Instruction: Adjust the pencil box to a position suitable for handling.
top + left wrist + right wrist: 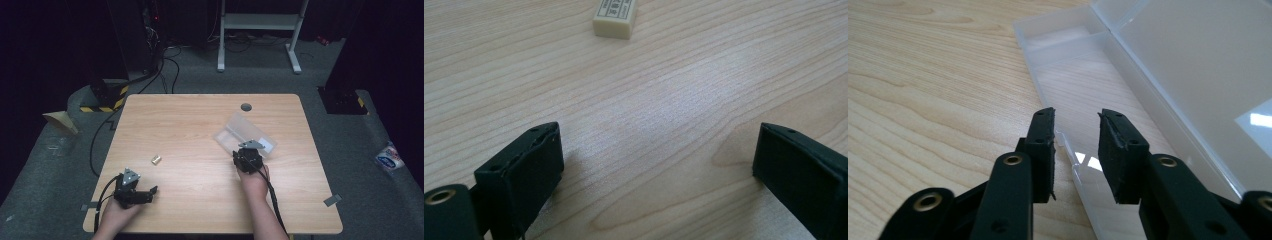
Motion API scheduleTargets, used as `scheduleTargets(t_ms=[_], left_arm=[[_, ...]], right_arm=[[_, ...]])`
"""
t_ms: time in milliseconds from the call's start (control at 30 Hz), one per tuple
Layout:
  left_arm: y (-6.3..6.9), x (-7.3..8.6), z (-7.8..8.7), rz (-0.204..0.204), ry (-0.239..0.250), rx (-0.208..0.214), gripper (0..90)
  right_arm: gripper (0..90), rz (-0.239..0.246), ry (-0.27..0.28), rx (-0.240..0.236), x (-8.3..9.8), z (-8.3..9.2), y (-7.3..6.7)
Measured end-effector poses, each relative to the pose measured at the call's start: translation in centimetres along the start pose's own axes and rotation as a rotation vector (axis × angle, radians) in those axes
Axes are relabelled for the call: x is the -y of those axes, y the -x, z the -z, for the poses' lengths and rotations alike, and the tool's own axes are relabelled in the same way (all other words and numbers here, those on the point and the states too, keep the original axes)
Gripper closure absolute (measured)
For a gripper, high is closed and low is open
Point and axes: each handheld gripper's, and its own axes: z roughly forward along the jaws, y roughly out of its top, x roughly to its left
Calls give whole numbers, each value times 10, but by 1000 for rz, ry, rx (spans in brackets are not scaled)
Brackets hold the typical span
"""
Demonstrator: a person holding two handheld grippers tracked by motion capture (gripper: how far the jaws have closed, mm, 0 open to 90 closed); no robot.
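resting on wood: one eraser [615,18], one open box [1128,75].

This is looking like a lab or recording studio rather than a home. A plain wooden desk [210,120] is standing alone on grey carpet [345,150], with dark curtained walls closing in beyond the desk on both sides. Behind the desk, black cables [167,65] are trailing across the carpet toward a dark equipment rack [132,35], and a white metal stand [260,30] is sitting farther back. Yellow-and-black hazard tape [107,102] is marking a base by the desk's far left corner.
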Motion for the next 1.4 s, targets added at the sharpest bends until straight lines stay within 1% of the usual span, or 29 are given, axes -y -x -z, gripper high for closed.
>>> scheduleTargets(t_ms=[33, 67, 100, 133, 167, 200, 267, 400, 500, 567, 633, 667, 733, 800, 833, 933, 1000, 1033, 1100, 1167, 1200, 1233, 1267, 1300, 1333, 1367, 1400], left_arm=[[0, 0, 0, -3, 1, 0, 63], [0, 0, 0, 0, 4, 1, 68], [0, 0, 0, 0, 4, 1, 69], [0, 0, 0, 0, 4, 2, 70], [0, 0, 0, 0, 4, 2, 70], [0, 0, 0, 0, 5, 2, 70], [0, 0, 0, 0, 4, 2, 70], [-1, 0, 0, 0, 4, 4, 73], [0, 0, 0, 0, 4, 4, 74], [-1, 0, 0, 0, 4, 3, 74], [0, 0, 0, 0, 4, 3, 74], [0, 0, 0, 0, 4, 3, 75], [0, 0, 0, 0, 4, 2, 75], [0, 0, 0, 1, 4, 2, 75], [0, 0, 0, 1, 4, 2, 75], [0, 0, 0, 2, 6, -1, 76], [0, 0, 0, 2, 6, -2, 77], [0, 0, 0, 0, 6, -4, 78], [0, 0, 0, -2, 6, -5, 78], [0, 0, 0, -1, 6, -5, 78], [0, 0, 0, -1, 6, -5, 78], [0, 0, 0, -2, 6, -5, 78], [0, 0, 0, -2, 6, -5, 78], [0, 0, 0, 0, 7, -5, 79], [0, 0, 0, 0, 7, -5, 79], [0, 0, 0, -1, 7, -6, 79], [0, 0, 0, 0, 7, -6, 80]], right_arm=[[699, 0, 0, 0, 0, 0, 0], [735, 4, -16, 6, 0, -4, -2], [735, 4, -16, 6, 0, -4, -2], [768, 9, -25, 10, 1, -7, -3], [779, 12, -32, 14, 1, -8, -4], [779, 12, -32, 14, 1, -8, -4], [823, 24, -36, 23, 2, -9, -5], [829, 46, -37, 14, 4, -7, -5], [829, 35, -42, 9, 6, -5, -6], [828, 40, -43, 4, 10, -3, -6], [828, 55, -38, -1, 15, 1, -6], [828, 55, -38, -1, 15, 1, -6], [828, 67, -36, -5, 21, 7, -6], [826, 66, -36, -5, 23, 9, -6], [824, 67, -35, -6, 27, 14, -5], [818, 74, -32, -12, 33, 21, -3], [816, 69, -33, -12, 36, 24, -3], [809, 71, -32, -9, 39, 28, -1], [802, 72, -26, -6, 43, 32, 1], [798, 69, -26, -4, 44, 34, 2], [772, 65, -17, -10, 45, 38, 2], [772, 65, -17, -10, 45, 38, 2], [752, 73, -5, -13, 45, 41, 1], [717, 72, 12, -29, 43, 44, -4], [717, 72, 12, -29, 43, 44, -4], [682, 64, 34, -49, 39, 44, -9], [660, 56, 35, -56, 37, 43, -12]])
